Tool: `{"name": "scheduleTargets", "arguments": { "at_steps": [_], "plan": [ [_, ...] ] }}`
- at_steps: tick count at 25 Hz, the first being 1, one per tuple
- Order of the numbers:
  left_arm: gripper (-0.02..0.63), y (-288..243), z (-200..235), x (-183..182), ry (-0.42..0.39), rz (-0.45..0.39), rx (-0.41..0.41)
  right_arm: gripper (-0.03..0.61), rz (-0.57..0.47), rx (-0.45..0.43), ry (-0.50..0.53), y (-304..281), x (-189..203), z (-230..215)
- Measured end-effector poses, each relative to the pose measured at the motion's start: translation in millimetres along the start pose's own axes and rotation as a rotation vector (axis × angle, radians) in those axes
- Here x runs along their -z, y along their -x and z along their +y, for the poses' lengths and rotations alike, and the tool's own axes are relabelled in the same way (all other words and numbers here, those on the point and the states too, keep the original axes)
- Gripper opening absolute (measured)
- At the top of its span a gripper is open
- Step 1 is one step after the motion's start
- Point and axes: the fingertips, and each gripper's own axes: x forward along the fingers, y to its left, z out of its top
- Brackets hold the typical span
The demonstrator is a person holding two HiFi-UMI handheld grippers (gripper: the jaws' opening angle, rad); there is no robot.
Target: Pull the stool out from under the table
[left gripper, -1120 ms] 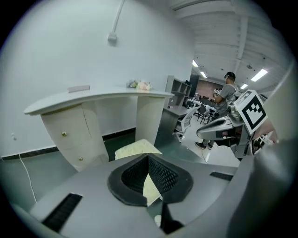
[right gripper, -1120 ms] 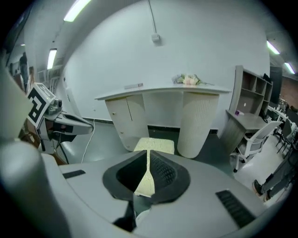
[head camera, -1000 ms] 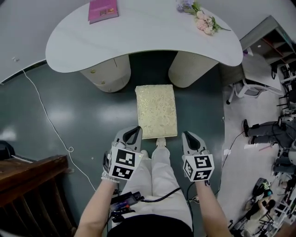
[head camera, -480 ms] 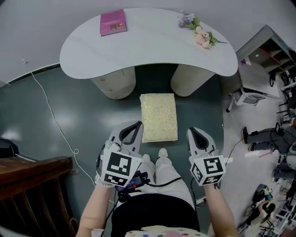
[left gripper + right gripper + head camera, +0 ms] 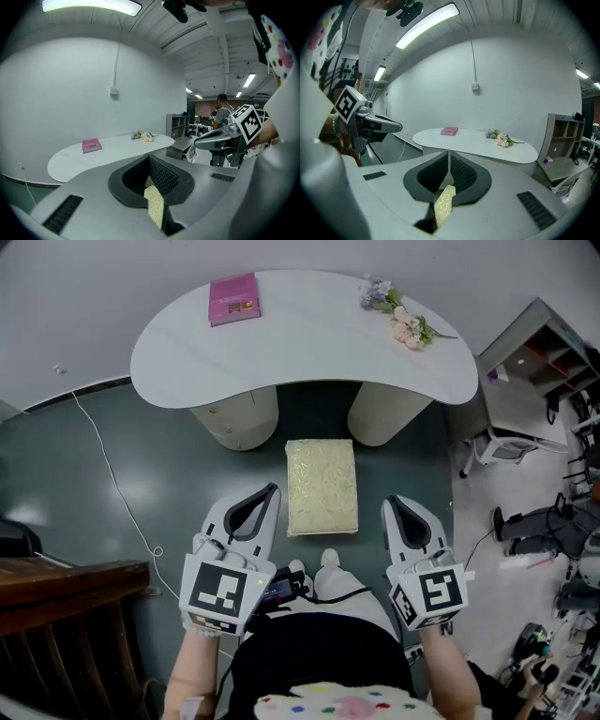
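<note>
Since stool [image 5: 322, 487] looks clear of table [image 5: 309, 334], and left gripper [image 5: 265, 495] and right gripper [image 5: 394, 507] sit pinched shut on nothing, best hold both high, wide, off the cushion.

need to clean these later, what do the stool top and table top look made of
Stool top: likely upholstered fabric, cream, matte, with woven swirling pattern; could be textured vinyl. Table top: smooth white surface, perhaps laminate or painted board; even colour, faint sheen, no grain.
</note>
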Motion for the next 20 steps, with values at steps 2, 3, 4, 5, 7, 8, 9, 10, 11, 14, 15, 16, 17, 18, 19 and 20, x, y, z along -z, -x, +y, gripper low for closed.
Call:
{"name": "scheduleTargets", "arguments": {
  "at_steps": [2,3,4,5,7,8,9,10,11,14,15,16,17,18,19,20],
  "plan": [
    [0.017,3.1,-2.4,-3.9,0.010,-0.005,-0.007,0.043,-0.011,-0.011,0.008,3.8,-4.5,0.4],
    [0.017,3.9,-3.7,-5.7,0.014,-0.009,-0.009,0.043,-0.017,-0.016,0.012,5.3,-6.8,0.2],
    [0.017,4.9,-5.4,-6.9,0.018,-0.013,-0.012,0.043,-0.022,-0.022,0.016,6.5,-8.6,0.2],
    [0.017,6.2,-7.2,-7.6,0.022,-0.015,-0.015,0.043,-0.026,-0.028,0.019,7.7,-10.2,0.5],
    [0.017,8.9,-10.5,-9.2,0.026,-0.020,-0.021,0.043,-0.033,-0.034,0.020,8.9,-12.8,0.4],
    [0.017,10.2,-12.0,-10.5,0.028,-0.026,-0.026,0.043,-0.033,-0.035,0.016,9.5,-13.3,0.0],
    [0.017,11.5,-13.3,-11.3,0.032,-0.030,-0.032,0.043,-0.030,-0.036,0.009,10.2,-13.1,-0.6],
    [0.017,12.4,-14.5,-11.6,0.036,-0.029,-0.038,0.043,-0.029,-0.035,0.000,10.7,-12.8,-1.4],
    [0.017,12.1,-15.2,-11.6,0.036,-0.024,-0.042,0.043,-0.030,-0.034,-0.007,10.5,-13.0,-2.9],
    [0.017,6.4,-17.4,-9.5,0.017,-0.011,-0.046,0.041,-0.037,-0.025,-0.011,9.2,-14.4,-10.3],
    [0.017,4.9,-18.4,-7.3,0.013,-0.007,-0.050,0.041,-0.036,-0.025,-0.010,9.3,-14.0,-12.0],
    [0.017,4.1,-19.3,-4.9,0.015,-0.002,-0.053,0.041,-0.034,-0.026,-0.010,9.4,-13.3,-12.9],
    [0.017,3.7,-19.9,-3.0,0.019,0.003,-0.056,0.041,-0.033,-0.029,-0.010,9.3,-12.8,-13.5],
    [0.017,3.0,-20.3,-2.1,0.025,0.006,-0.057,0.041,-0.032,-0.031,-0.008,8.8,-12.8,-14.3],
    [0.017,1.9,-20.5,-2.0,0.030,0.007,-0.059,0.041,-0.032,-0.034,-0.006,8.0,-13.1,-14.9],
    [0.017,0.7,-20.5,-2.2,0.034,0.006,-0.060,0.041,-0.031,-0.038,-0.001,7.2,-13.4,-15.1]
  ]
}}
